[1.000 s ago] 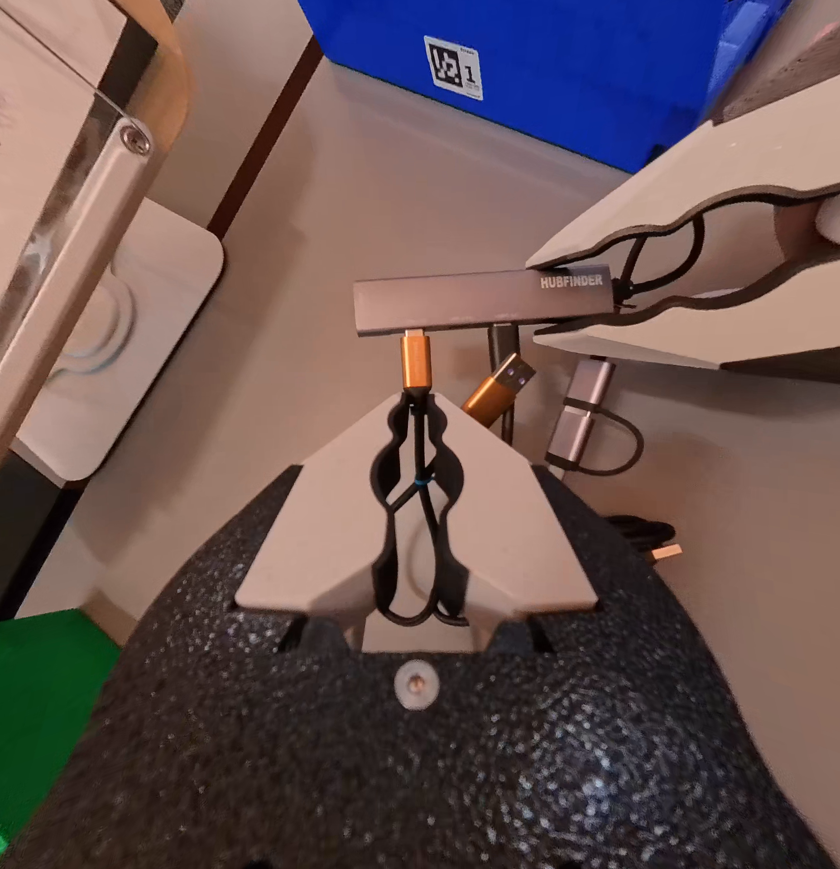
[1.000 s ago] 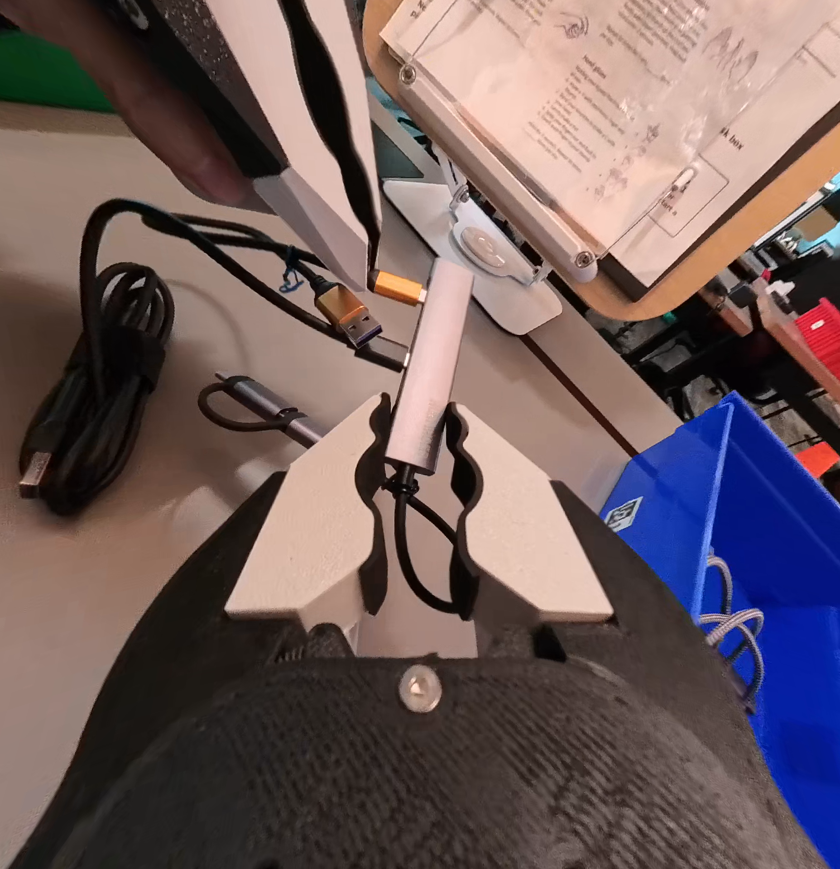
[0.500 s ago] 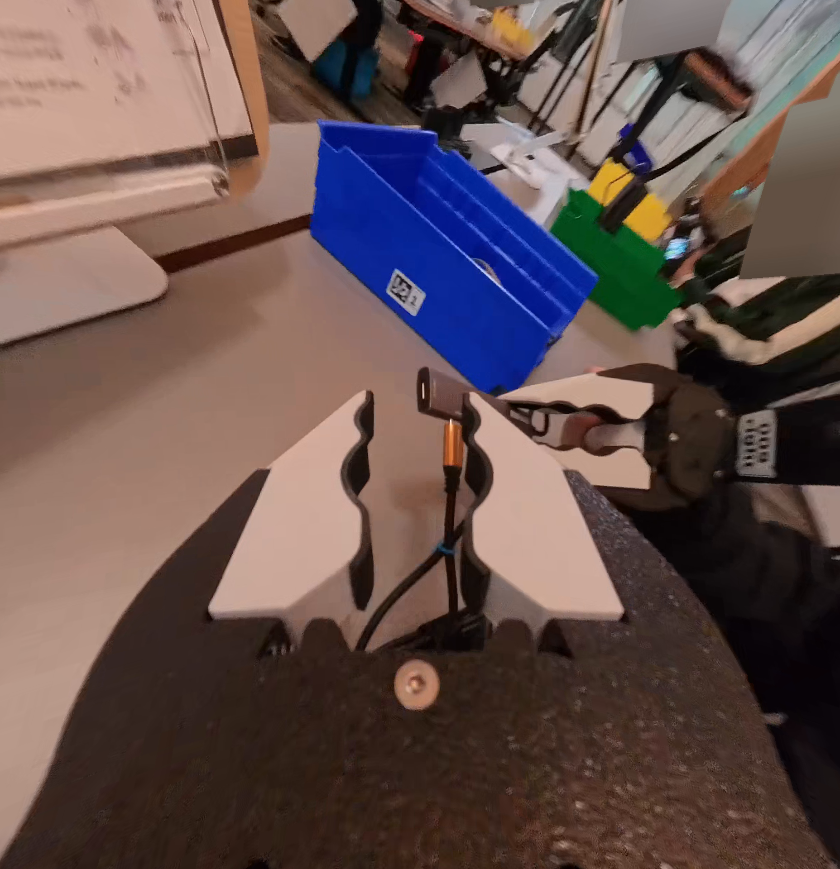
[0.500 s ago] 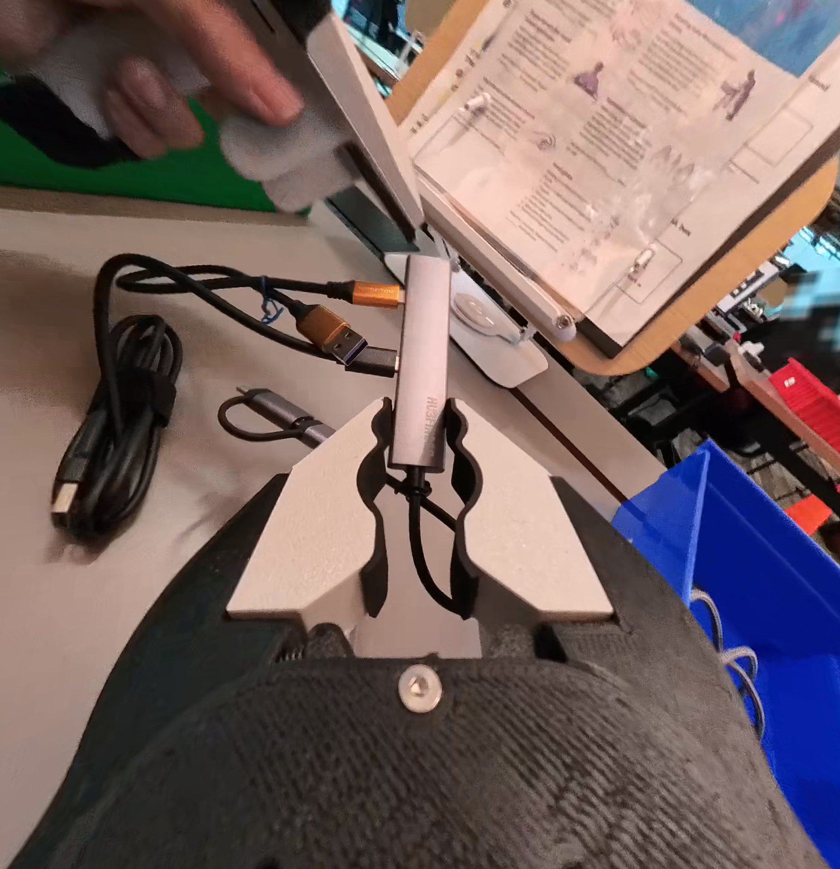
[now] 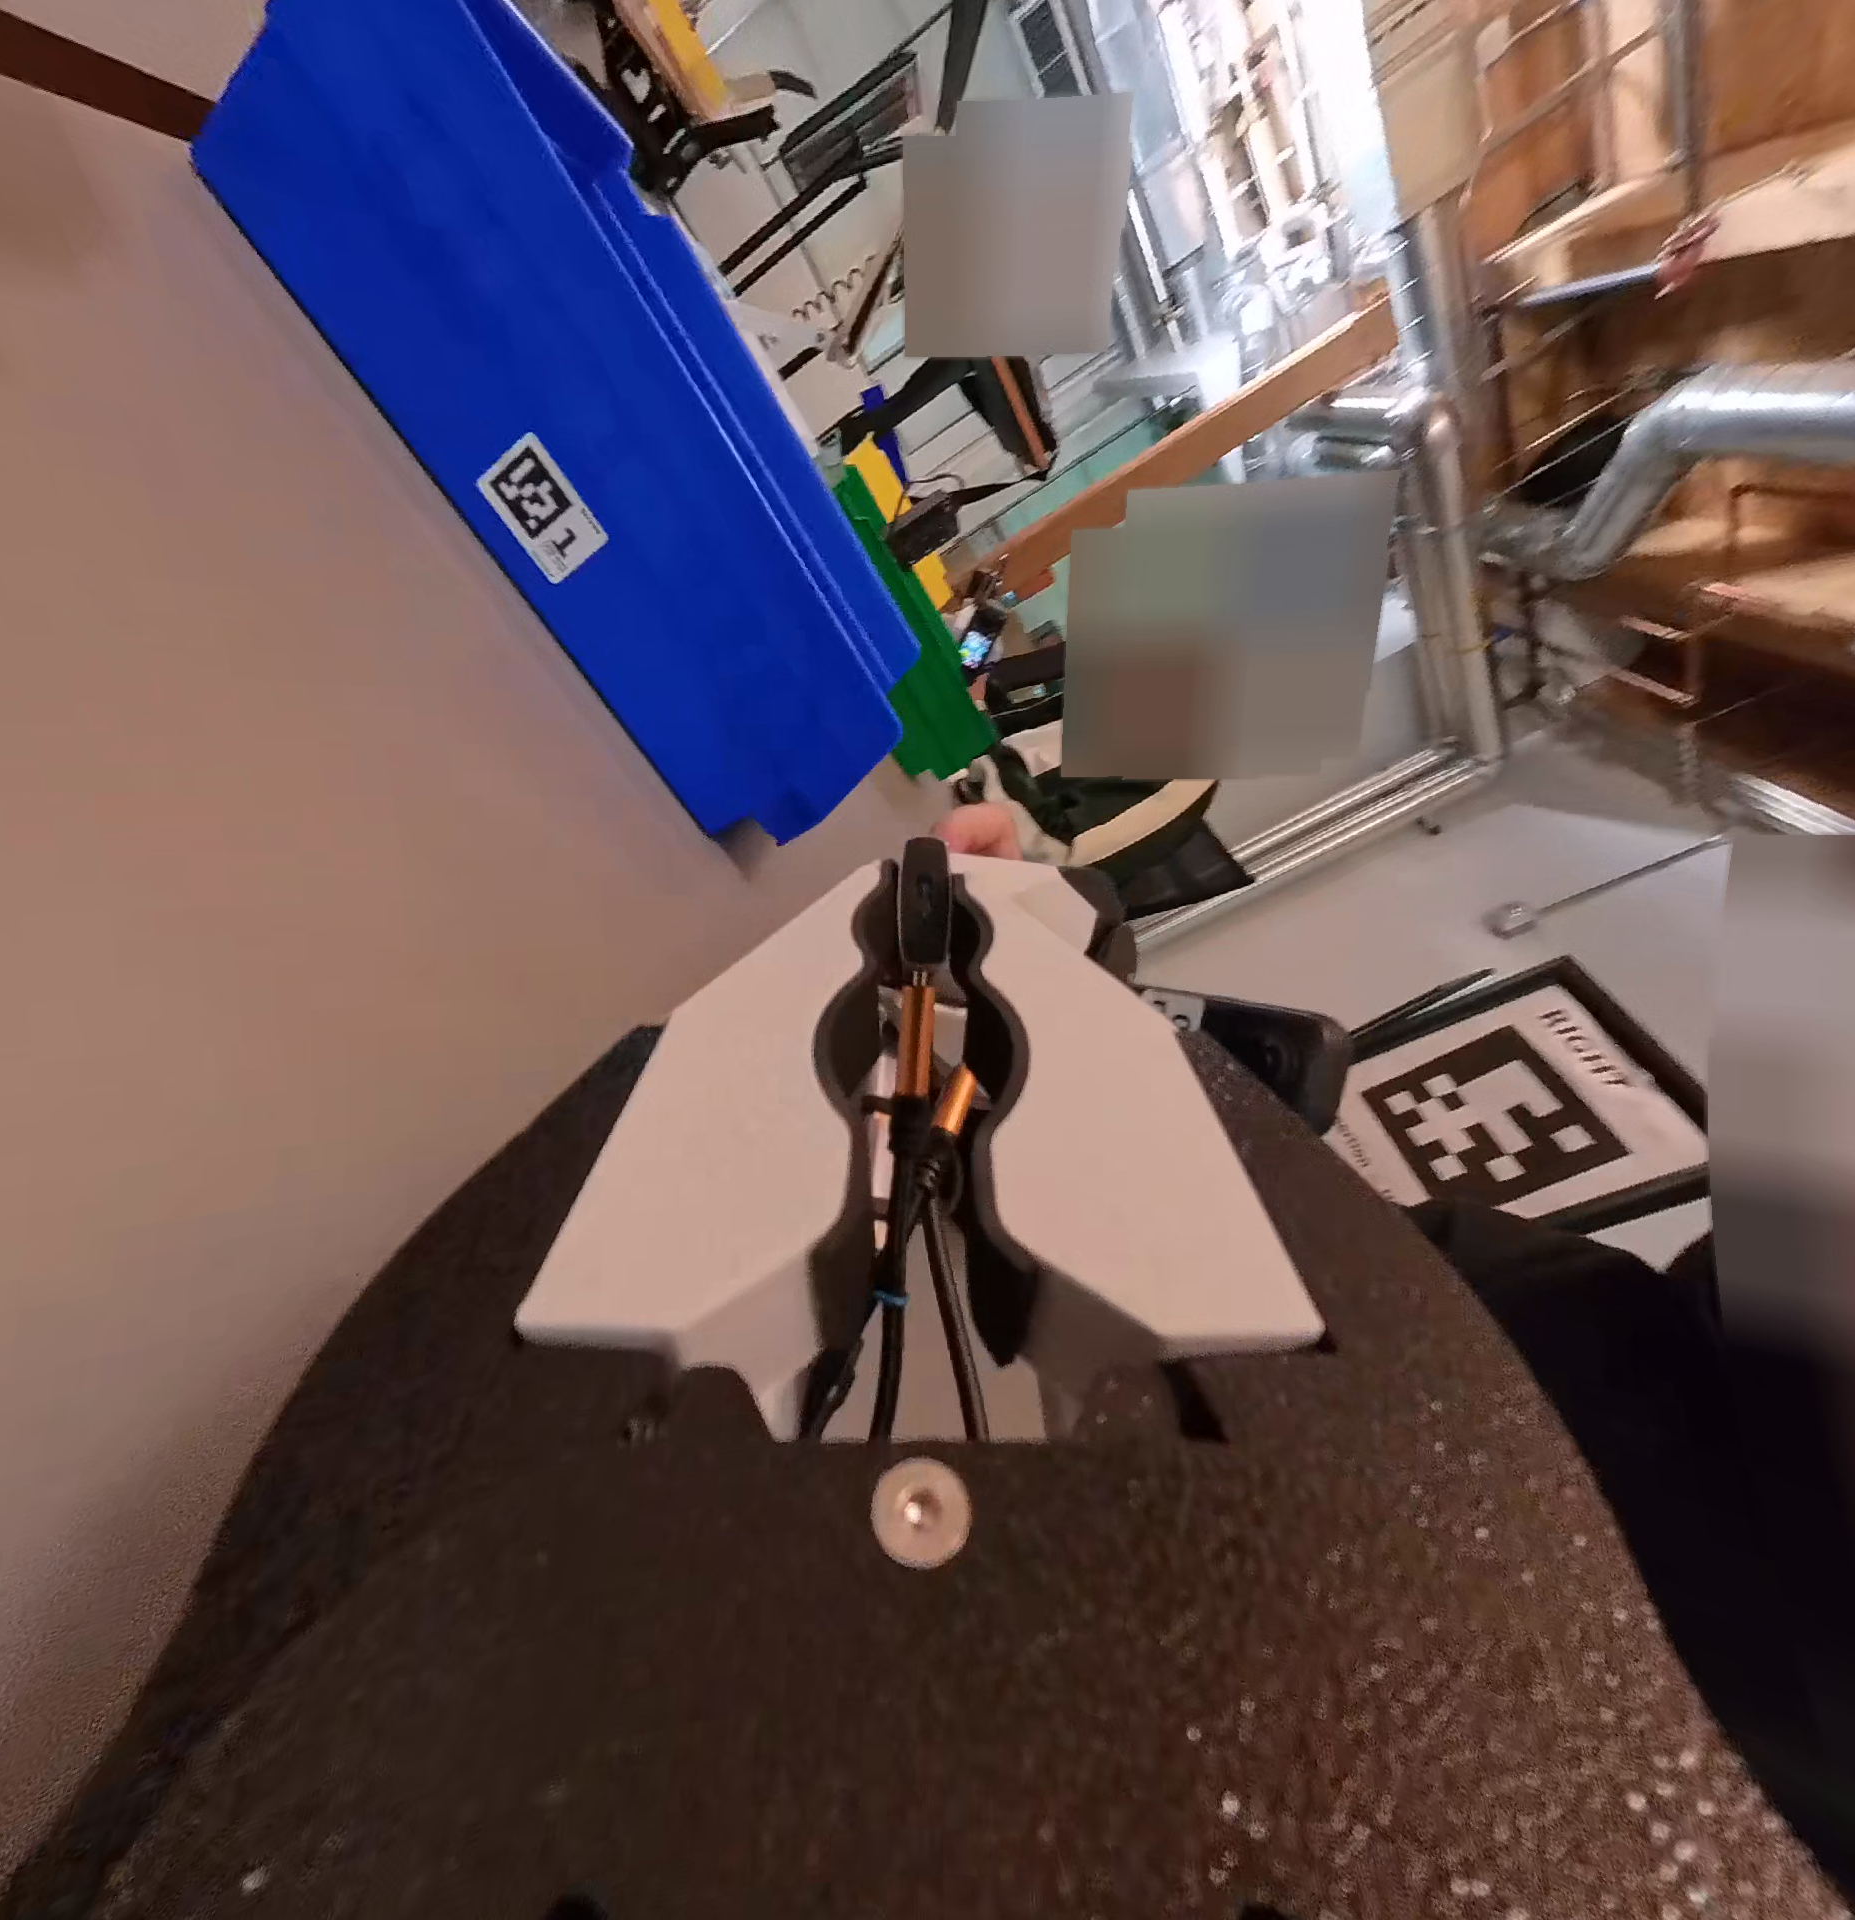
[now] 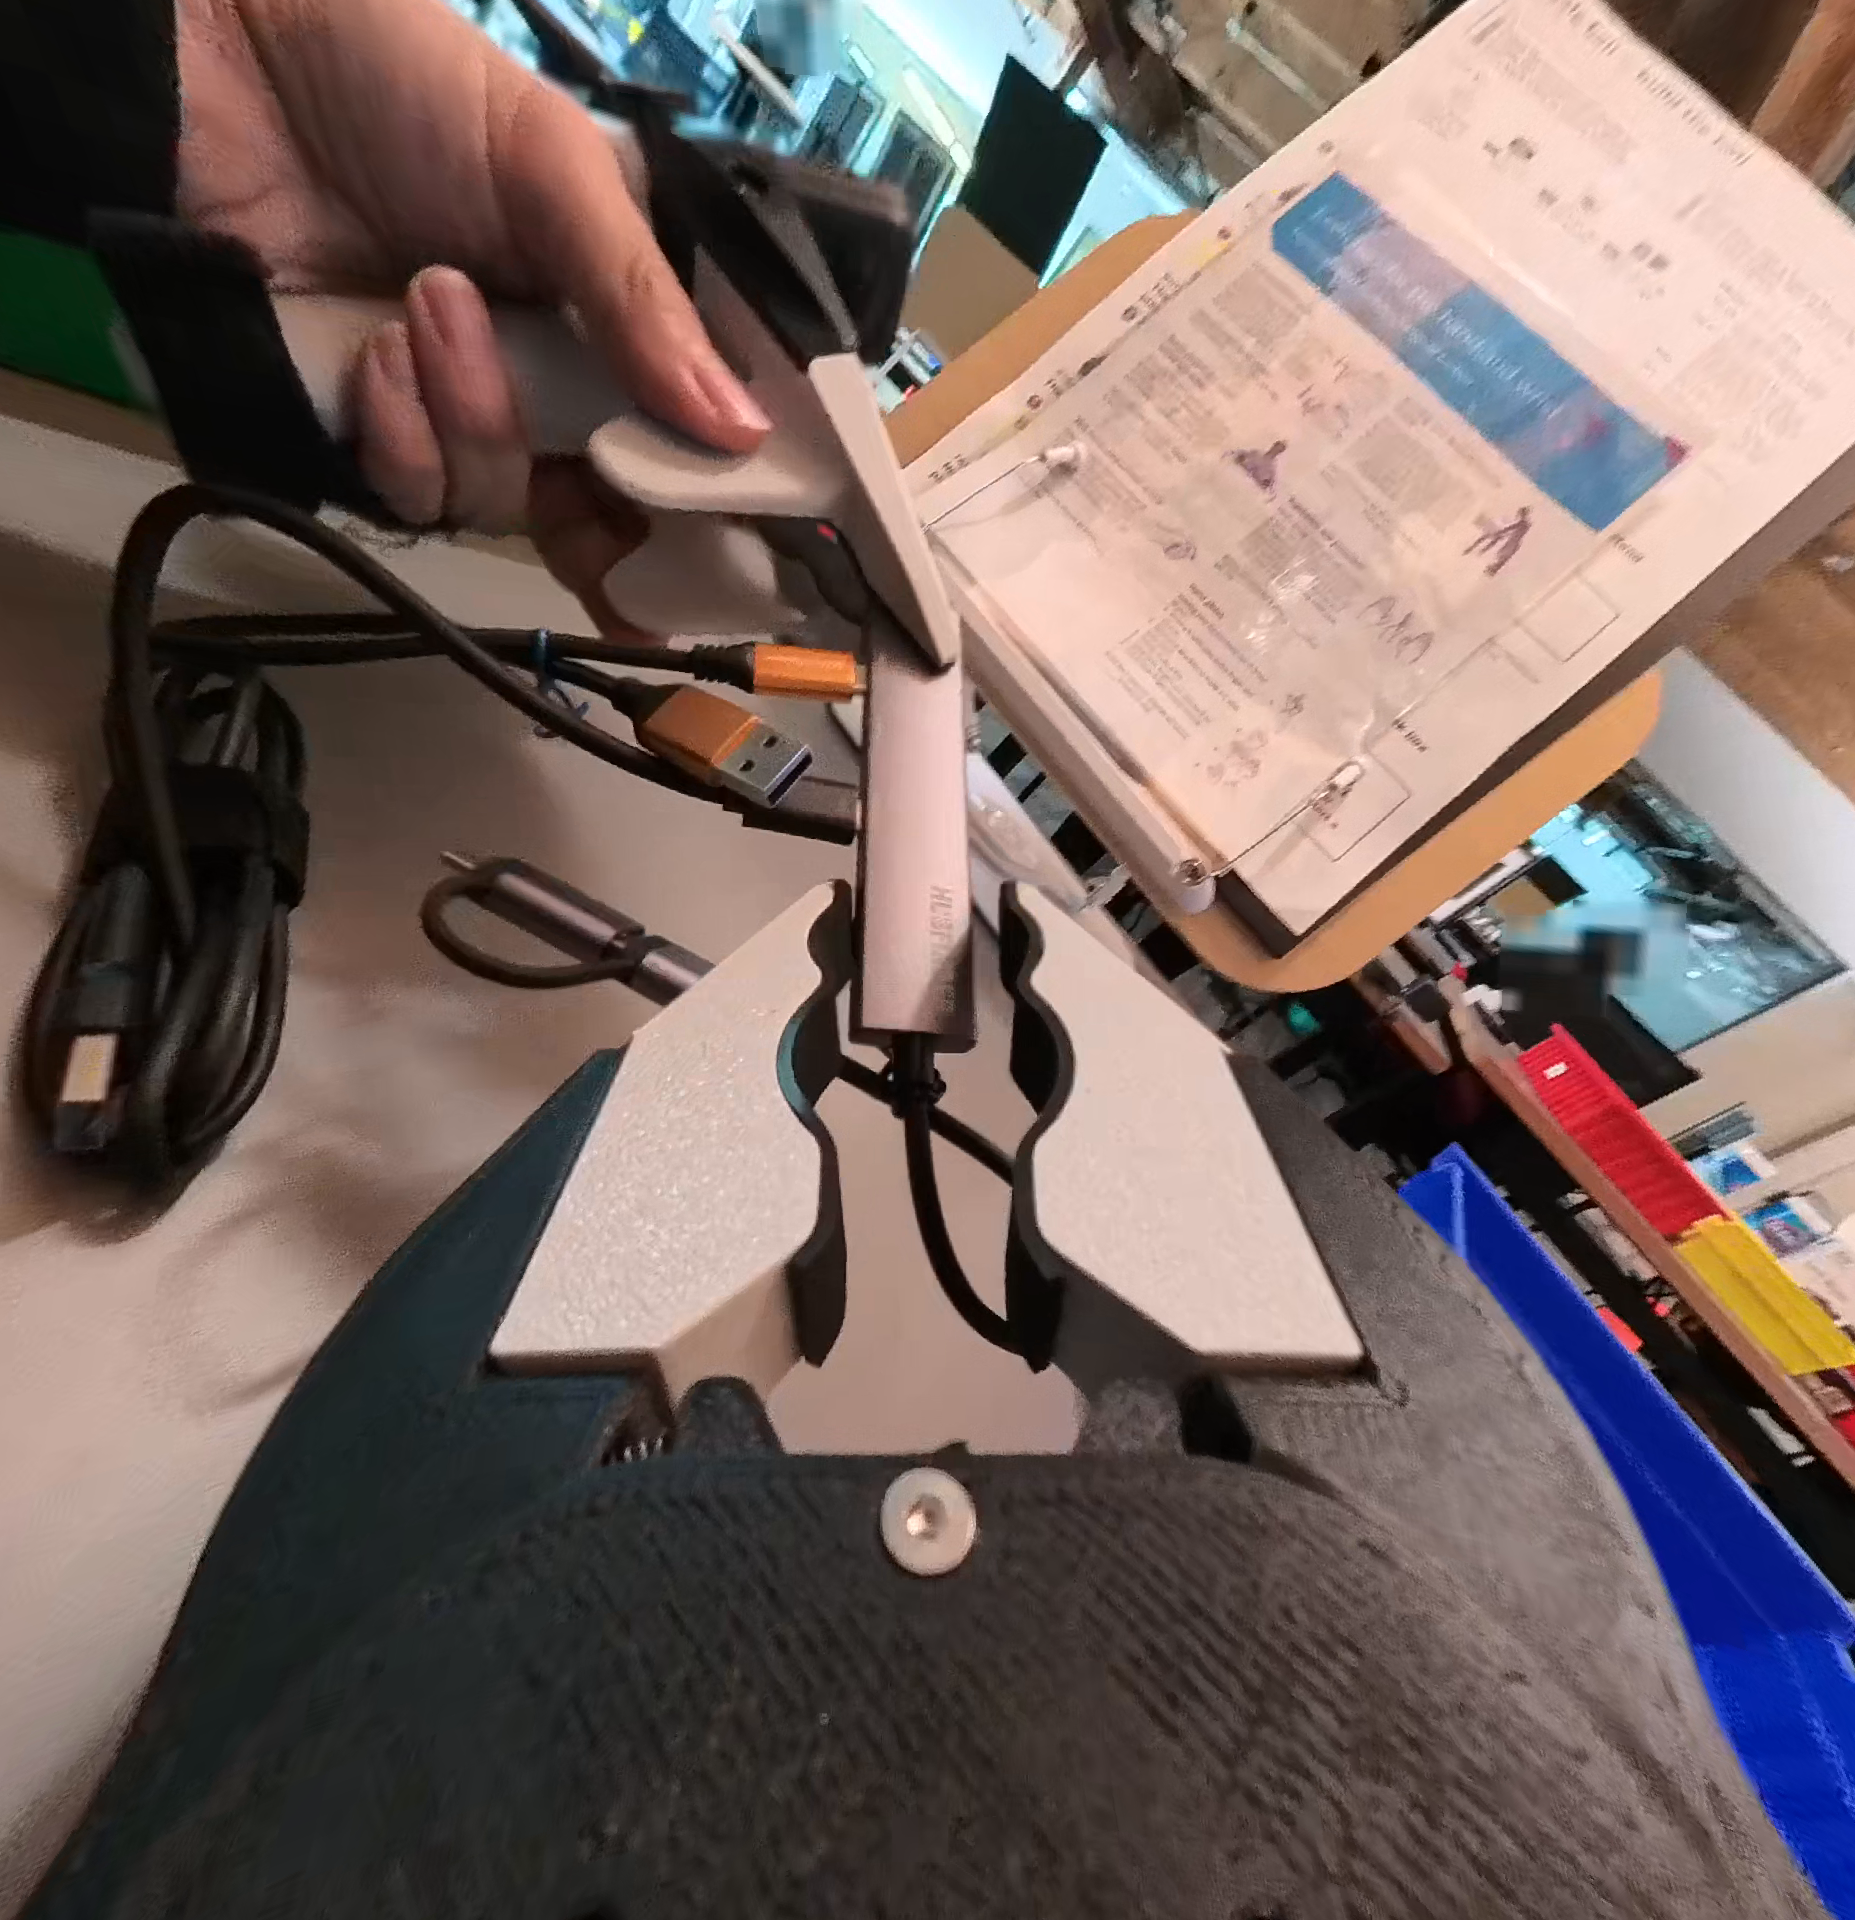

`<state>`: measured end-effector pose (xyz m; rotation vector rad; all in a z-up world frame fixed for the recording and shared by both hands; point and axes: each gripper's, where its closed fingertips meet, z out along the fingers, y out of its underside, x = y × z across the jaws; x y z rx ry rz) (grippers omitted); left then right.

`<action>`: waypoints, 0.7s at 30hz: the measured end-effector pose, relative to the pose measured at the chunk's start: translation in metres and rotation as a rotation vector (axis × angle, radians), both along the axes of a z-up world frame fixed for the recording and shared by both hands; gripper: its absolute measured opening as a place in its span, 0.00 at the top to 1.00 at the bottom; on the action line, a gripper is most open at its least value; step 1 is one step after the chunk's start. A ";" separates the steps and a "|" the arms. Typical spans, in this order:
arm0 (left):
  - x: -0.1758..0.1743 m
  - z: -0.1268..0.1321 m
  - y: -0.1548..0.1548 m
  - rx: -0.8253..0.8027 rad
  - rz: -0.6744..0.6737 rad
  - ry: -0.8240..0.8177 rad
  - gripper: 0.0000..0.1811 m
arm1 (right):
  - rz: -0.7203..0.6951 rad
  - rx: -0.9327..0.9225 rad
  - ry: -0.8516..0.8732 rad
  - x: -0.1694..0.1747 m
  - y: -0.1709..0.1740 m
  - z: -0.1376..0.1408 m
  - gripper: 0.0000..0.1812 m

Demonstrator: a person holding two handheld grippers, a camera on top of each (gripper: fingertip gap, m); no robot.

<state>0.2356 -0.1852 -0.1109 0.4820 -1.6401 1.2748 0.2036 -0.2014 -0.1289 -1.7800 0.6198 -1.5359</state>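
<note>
USB hub (image 6: 915, 873), a slim grey bar, is pinched at its cabled end between the fingers of the right gripper (image 6: 918, 971) and is held clear of the beige table (image 6: 383, 1039). Its far end is clamped by the closed tips of the left gripper (image 5: 921, 899), which is gripped by a hand (image 6: 455, 239). An orange-collared plug (image 6: 803, 672) is seated in the hub's side; a larger orange USB plug (image 6: 731, 743) hangs loose just beside it. A bundled black cable (image 6: 164, 935) and a grey adapter (image 6: 580, 935) lie on the table. A blue bin (image 5: 549, 436) and a clipboard of printed sheets (image 6: 1370, 499) are seen behind.
</note>
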 end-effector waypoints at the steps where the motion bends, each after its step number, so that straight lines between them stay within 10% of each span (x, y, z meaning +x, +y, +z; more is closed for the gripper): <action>1: 0.000 0.000 0.000 -0.008 -0.003 0.025 0.97 | -0.007 -0.010 -0.035 0.000 -0.001 0.005 0.83; 9: 0.006 -0.008 -0.001 0.002 0.014 0.076 0.96 | 0.029 -0.096 -0.214 -0.014 0.002 0.034 0.63; 13: 0.004 -0.001 0.001 -0.026 -0.001 0.094 0.97 | 0.068 0.007 -0.035 -0.006 0.000 0.008 0.60; 21: -0.003 -0.002 -0.002 -0.031 -0.034 0.113 0.96 | 0.146 0.201 0.005 -0.004 0.007 0.000 0.79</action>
